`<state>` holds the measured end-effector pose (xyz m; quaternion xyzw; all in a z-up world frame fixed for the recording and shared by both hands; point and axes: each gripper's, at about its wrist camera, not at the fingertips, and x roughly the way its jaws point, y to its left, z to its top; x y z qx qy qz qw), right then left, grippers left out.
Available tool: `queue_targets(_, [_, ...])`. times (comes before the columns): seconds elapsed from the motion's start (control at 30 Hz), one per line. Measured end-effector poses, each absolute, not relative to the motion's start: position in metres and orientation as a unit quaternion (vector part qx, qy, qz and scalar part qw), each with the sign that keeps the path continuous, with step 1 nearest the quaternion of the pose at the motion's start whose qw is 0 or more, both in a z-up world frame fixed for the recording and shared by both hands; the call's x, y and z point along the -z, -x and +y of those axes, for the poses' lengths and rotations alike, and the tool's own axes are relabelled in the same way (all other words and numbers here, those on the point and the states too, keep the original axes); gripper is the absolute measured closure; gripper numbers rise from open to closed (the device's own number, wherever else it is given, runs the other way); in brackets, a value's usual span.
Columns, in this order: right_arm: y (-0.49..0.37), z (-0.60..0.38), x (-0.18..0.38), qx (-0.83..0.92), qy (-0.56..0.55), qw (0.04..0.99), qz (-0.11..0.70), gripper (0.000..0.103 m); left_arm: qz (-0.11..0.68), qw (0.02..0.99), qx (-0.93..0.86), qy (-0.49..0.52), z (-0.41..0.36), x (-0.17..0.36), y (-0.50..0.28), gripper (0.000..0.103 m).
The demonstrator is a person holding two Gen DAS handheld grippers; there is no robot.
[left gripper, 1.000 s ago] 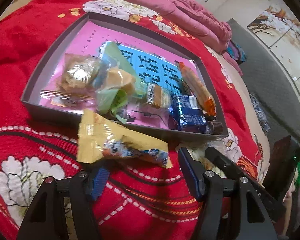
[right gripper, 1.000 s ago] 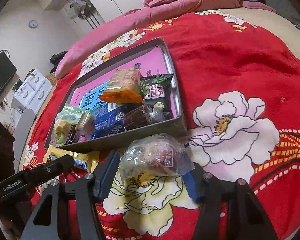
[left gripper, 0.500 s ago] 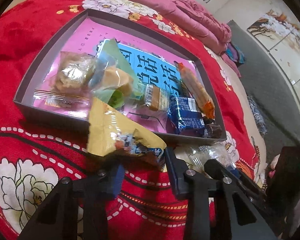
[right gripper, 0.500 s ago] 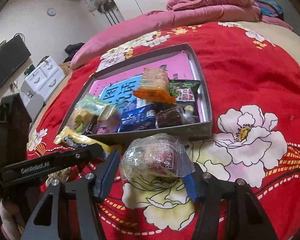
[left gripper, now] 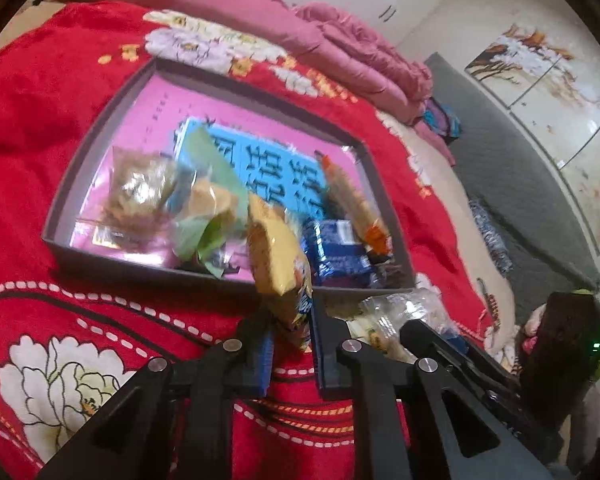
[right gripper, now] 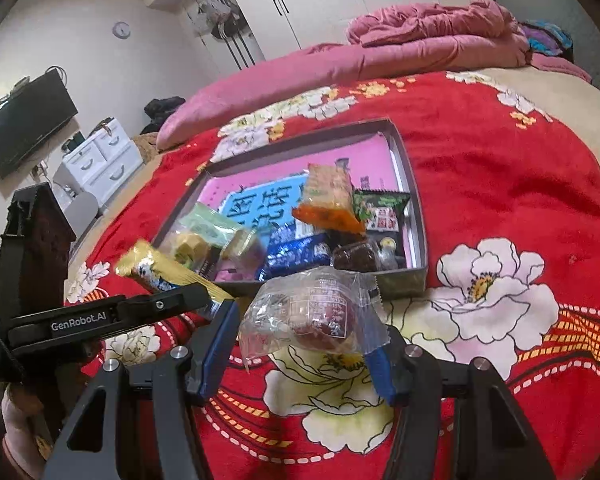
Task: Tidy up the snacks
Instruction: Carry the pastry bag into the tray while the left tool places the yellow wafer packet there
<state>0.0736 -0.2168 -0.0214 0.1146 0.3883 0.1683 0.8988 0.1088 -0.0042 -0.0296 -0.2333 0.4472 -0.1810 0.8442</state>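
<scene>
A grey box (left gripper: 100, 128) with a pink and blue bottom lies on the red blanket and holds several wrapped snacks; it also shows in the right wrist view (right gripper: 414, 204). My left gripper (left gripper: 292, 340) is shut on a yellow snack packet (left gripper: 278, 264) and holds it lifted at the box's near wall; the packet shows in the right wrist view (right gripper: 156, 272). My right gripper (right gripper: 300, 344) is shut on a clear-wrapped round snack (right gripper: 320, 312), held above the blanket just in front of the box; it also shows in the left wrist view (left gripper: 400, 312).
In the box lie a blue packet (right gripper: 296, 252), an orange packet (right gripper: 328, 200), a green-black packet (right gripper: 380, 212) and green-wrapped snacks (left gripper: 204, 216). A pink quilt (right gripper: 420, 40) is piled at the bed's far end. A white drawer unit (right gripper: 100, 160) stands left of the bed.
My left gripper has closed on the yellow packet and lifted it from the blanket, tilting it upright toward the box. My right gripper has risen with the clear-wrapped snack still held.
</scene>
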Motion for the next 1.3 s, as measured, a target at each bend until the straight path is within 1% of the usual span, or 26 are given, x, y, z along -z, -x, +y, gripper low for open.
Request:
queue_targets(0.37, [-0.079,-0.210,0.012,-0.172,-0.122,0.904,0.372,0.044,0.393,0.864,0.170,0.266,0.035,0.008,-0.103,0.088])
queue_targets(0.63, [-0.088,-0.207,0.013,-0.169,-0.125,0.905,0.370,0.044,0.383,0.865,0.142,0.292,0.061,0.012,-0.116,0.088])
queue_targets(0.87, [-0.098,-0.202,0.011,-0.166,-0.125,0.907,0.365,0.044,0.386,0.871,0.123,0.277,0.067,0.015,-0.125,0.088])
queue_targets(1.3, [-0.116,-0.179,0.010,-0.171,-0.083,0.913,0.360,0.044,0.406,0.872,0.089,0.258,0.079,0.025,-0.133,0.088])
